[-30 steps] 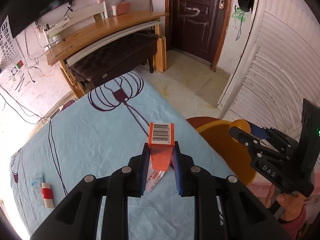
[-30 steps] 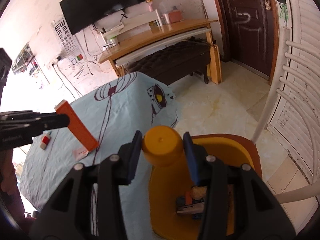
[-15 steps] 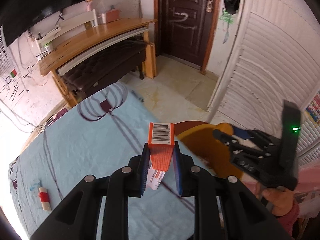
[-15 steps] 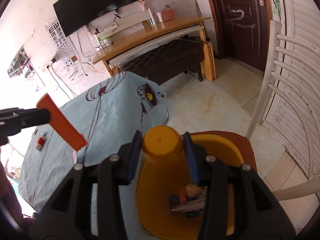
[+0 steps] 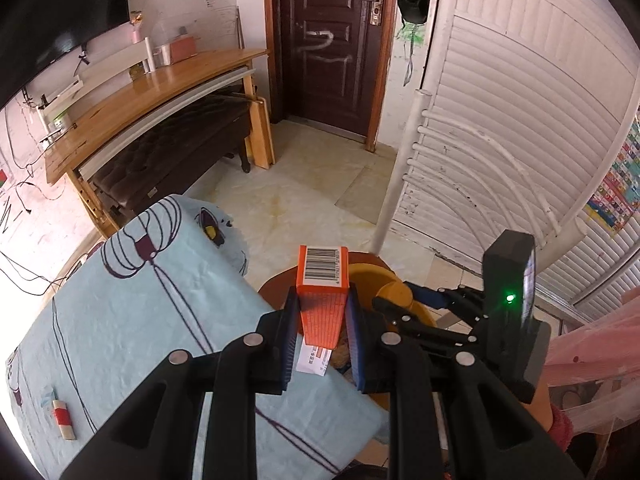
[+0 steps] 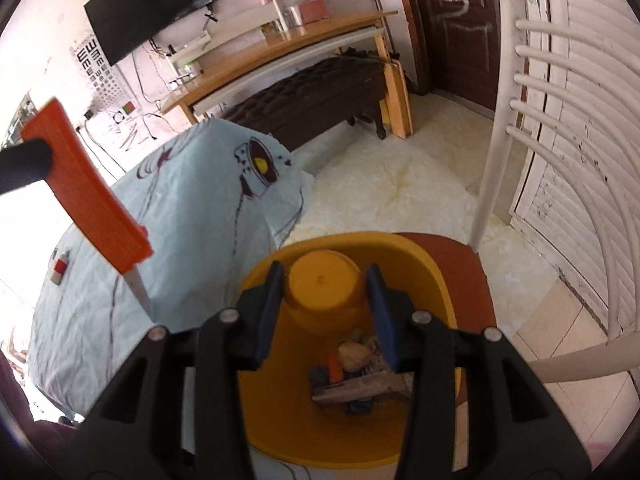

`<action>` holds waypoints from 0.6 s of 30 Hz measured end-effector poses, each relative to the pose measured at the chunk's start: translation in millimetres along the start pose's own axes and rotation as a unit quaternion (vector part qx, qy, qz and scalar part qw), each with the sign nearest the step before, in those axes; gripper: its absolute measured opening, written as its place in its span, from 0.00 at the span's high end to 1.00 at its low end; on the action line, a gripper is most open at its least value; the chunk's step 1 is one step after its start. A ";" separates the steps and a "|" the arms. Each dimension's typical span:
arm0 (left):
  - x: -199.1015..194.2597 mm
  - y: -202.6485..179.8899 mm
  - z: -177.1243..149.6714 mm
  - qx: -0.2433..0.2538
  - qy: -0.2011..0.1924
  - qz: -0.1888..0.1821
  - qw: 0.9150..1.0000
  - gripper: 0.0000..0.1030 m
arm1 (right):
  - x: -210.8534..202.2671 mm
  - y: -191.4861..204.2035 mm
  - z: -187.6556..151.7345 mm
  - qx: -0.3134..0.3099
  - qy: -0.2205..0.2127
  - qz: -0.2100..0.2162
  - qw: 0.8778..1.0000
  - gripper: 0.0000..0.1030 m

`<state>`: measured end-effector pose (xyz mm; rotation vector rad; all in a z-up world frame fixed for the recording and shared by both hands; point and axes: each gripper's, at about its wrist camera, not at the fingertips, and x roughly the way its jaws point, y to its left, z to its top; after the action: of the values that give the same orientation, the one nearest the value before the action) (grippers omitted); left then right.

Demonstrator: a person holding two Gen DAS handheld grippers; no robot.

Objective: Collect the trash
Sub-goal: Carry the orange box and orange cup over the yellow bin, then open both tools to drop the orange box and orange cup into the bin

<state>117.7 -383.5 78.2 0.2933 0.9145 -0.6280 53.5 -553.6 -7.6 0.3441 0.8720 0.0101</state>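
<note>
My left gripper (image 5: 322,299) is shut on an orange box (image 5: 322,268) with a barcode on its end, and a white slip hangs under it. The box is held above the table edge beside the yellow bin (image 5: 362,274). In the right wrist view the same orange box (image 6: 88,188) hangs at the left, with one left finger (image 6: 24,160) on it. My right gripper (image 6: 324,270) is shut on a yellow cup (image 6: 320,296), held in the mouth of the yellow bin (image 6: 440,280). Several scraps of trash (image 6: 354,364) lie at the bin's bottom.
The bin stands on a brown chair seat (image 6: 472,264) with a white slatted back (image 6: 520,80). The table's light blue cloth (image 5: 120,320) carries a small red-and-white piece (image 5: 62,420). A wooden desk (image 5: 160,92), dark bench and door stand beyond.
My left gripper has carried the orange box rightward, from over the cloth to the table edge by the bin. My right gripper has sunk with the yellow cup into the bin's mouth.
</note>
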 end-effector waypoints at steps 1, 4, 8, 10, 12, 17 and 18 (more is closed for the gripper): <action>1.0 -2.1 1.0 0.000 0.000 -0.002 1.000 0.83 | 1.2 -1.1 -0.8 0.000 0.002 0.002 1.000 0.60; 3.8 -8.6 1.7 0.007 0.004 -0.003 1.000 0.83 | 5.6 -3.1 -2.4 0.000 0.010 0.004 1.000 0.60; 21.3 -11.9 -1.3 0.006 0.028 -0.014 0.999 0.82 | 12.4 -6.5 -4.9 0.007 0.024 0.008 1.000 0.60; 35.9 -9.0 -4.8 -0.001 0.047 -0.016 0.999 0.82 | 13.8 -8.2 -5.0 0.010 0.025 0.007 1.000 0.46; 45.5 -5.7 -8.1 -0.004 0.055 -0.009 0.998 0.82 | 12.9 -8.6 -5.3 0.010 0.022 0.008 1.000 0.38; 52.9 -0.4 -12.4 -0.011 0.063 -0.008 0.998 0.82 | 14.6 -10.6 -6.1 0.014 0.024 0.003 1.000 0.37; 53.0 -0.2 -12.3 -0.010 0.063 -0.009 0.998 0.82 | 14.8 -10.6 -6.2 0.014 0.024 0.002 1.000 0.35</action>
<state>133.5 -397.7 28.1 0.3094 1.0445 -0.6208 57.0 -559.6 -25.5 0.3731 0.9189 0.0089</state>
